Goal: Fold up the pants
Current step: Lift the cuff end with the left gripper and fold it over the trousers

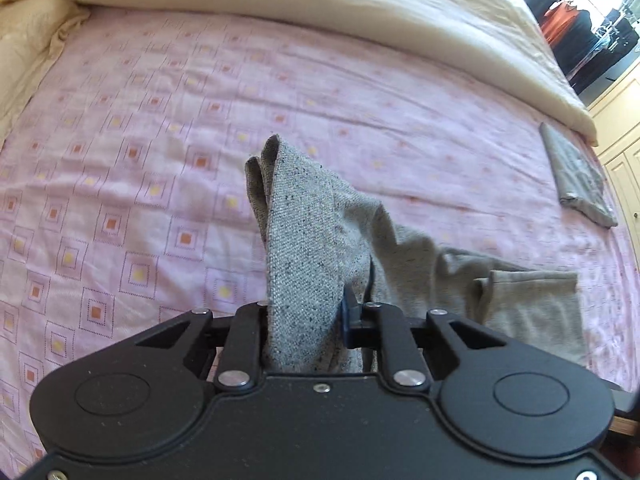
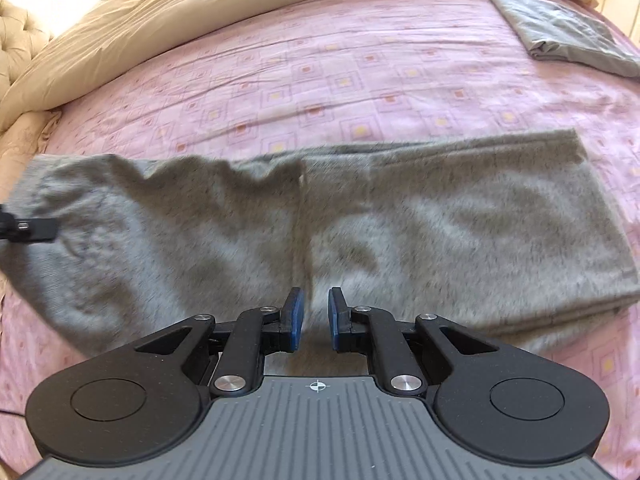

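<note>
While the grey pants [image 2: 320, 232] lie spread sideways across the pink patterned bedsheet [image 2: 320, 80], the left gripper [image 1: 308, 320] has one end of them clenched between its jaws, the speckled cloth bunched up and standing proud above the fingers before it trails off down to the right over the sheet. From the right wrist view that same gripper's dark finger [image 2: 36, 230] pokes in at the far left edge, right on the pants' end. The right gripper [image 2: 316, 318] hangs just above the near hem at the middle of the garment, blue pads [image 2: 296, 316] close together with only a narrow gap, and nothing between them (cloth shows below, not in the grip). The far long edge of the pants runs fairly straight; the right end looks squared off and doubled, its layers stacked at the near corner. Plenty of bare sheet beyond the pants, all the way back to the rolled cream duvet [image 2: 200, 12] that borders the far side. At the far right corner sits a folded grey garment [image 2: 568, 36], well apart from the work. In the left wrist view cream cabinet doors [image 1: 618, 120] stand just past the bed's right edge, with dark clothes hanging [image 1: 580, 36] behind. No writing or label reads anywhere; only a small crosshair mark [image 2: 318, 386] on the right gripper's grey body.
</note>
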`<state>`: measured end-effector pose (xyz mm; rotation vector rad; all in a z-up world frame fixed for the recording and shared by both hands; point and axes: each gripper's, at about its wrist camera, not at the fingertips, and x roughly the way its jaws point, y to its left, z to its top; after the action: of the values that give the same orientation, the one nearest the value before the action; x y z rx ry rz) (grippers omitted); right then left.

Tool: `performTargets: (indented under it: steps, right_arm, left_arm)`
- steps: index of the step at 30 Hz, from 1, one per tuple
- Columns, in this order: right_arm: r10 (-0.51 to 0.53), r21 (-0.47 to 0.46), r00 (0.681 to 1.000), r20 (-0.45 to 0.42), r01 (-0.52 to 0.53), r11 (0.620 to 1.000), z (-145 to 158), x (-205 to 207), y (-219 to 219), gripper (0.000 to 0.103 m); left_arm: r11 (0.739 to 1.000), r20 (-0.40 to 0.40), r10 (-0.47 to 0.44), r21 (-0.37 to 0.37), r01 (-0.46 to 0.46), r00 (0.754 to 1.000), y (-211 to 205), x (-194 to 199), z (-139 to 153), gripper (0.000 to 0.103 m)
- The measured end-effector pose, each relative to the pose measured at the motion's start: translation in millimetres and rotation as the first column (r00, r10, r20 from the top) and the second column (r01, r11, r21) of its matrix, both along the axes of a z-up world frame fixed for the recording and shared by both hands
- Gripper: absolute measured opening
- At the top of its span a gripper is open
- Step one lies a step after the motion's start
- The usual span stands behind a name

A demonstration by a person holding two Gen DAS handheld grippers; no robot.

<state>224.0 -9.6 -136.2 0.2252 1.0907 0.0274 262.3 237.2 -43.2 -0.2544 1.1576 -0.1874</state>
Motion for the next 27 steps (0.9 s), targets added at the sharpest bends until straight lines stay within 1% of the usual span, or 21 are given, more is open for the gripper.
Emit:
performTargets:
  steps: [3,5,6,7,9,11,12,13,14,15,16,18,20,21,23,24,27]
  right_arm:
    - [0.012,0.023,1.000,-0.024,-0.012,1.000,-17,14,-5,0.013]
    - [0.054,0.041,0.996,-0.068,-0.051,0.998,-35,21,-4,0.014]
    - [0.075,0.045,0.996,-0.055,-0.072,0.996,-39,23,-4,0.014]
    - [0.100,0.044,0.994,-0.041,-0.098,0.994,-40,25,-3,0.014]
    - [0.150,0.052,0.987,-0.050,-0.147,0.988,-31,33,-3,0.014]
    - [0.193,0.113,0.979,0.067,-0.200,0.973,-7,36,-7,0.014]
    - [0.225,0.120,0.969,0.105,-0.237,0.964,0,41,-7,0.014]
    - [0.263,0.123,0.958,0.113,-0.276,0.953,2,50,-6,0.014]
    - [0.293,0.136,0.951,0.100,-0.304,0.943,-1,62,-6,0.014]
    - [0.319,0.152,0.945,0.067,-0.325,0.933,-10,78,-4,0.014]
    - [0.340,0.148,0.940,0.034,-0.341,0.928,-20,92,-1,0.014]
    - [0.358,0.106,0.933,0.016,-0.358,0.928,-36,115,3,0.013]
    - [0.364,0.115,0.931,0.022,-0.364,0.924,-45,136,4,0.010]
    - [0.361,0.124,0.932,0.036,-0.363,0.924,-45,142,3,0.006]
    - [0.346,0.117,0.934,0.093,-0.355,0.927,-36,147,0,0.006]
    - [0.341,0.124,0.934,0.108,-0.353,0.927,-31,148,-3,0.008]
    - [0.319,0.199,0.933,0.166,-0.349,0.916,-7,130,-29,0.008]
  left_arm:
    - [1.000,0.027,0.001,0.004,-0.001,1.000,-16,-4,20,0.024]
    - [1.000,0.044,0.003,0.018,-0.003,0.999,-28,-7,31,0.023]
    - [1.000,0.051,0.007,0.029,-0.008,0.999,-35,-9,37,0.023]
    - [0.999,0.057,0.012,0.040,-0.014,0.998,-42,-9,41,0.023]
    - [0.998,0.070,0.019,0.059,-0.023,0.997,-56,-12,48,0.022]
    - [0.996,0.087,0.030,0.078,-0.037,0.996,-71,-15,55,0.022]
    - [0.995,0.090,0.041,0.087,-0.048,0.995,-78,-17,59,0.022]
    - [0.994,0.090,0.051,0.088,-0.059,0.995,-83,-18,61,0.022]
    - [0.994,0.092,0.058,0.088,-0.066,0.994,-89,-19,62,0.022]
    - [0.993,0.095,0.061,0.091,-0.069,0.994,-94,-20,65,0.022]
    - [0.993,0.102,0.059,0.099,-0.069,0.993,-100,-20,66,0.022]
    - [0.990,0.112,0.061,0.117,-0.074,0.992,-109,-22,71,0.021]
    - [0.989,0.118,0.073,0.118,-0.087,0.990,-114,-23,74,0.021]
    - [0.989,0.120,0.079,0.118,-0.094,0.990,-116,-24,76,0.021]
    - [0.987,0.127,0.089,0.123,-0.104,0.988,-120,-25,79,0.020]
    - [0.986,0.129,0.091,0.124,-0.107,0.987,-122,-25,81,0.020]
    - [0.985,0.135,0.087,0.137,-0.105,0.987,-133,-27,88,0.020]
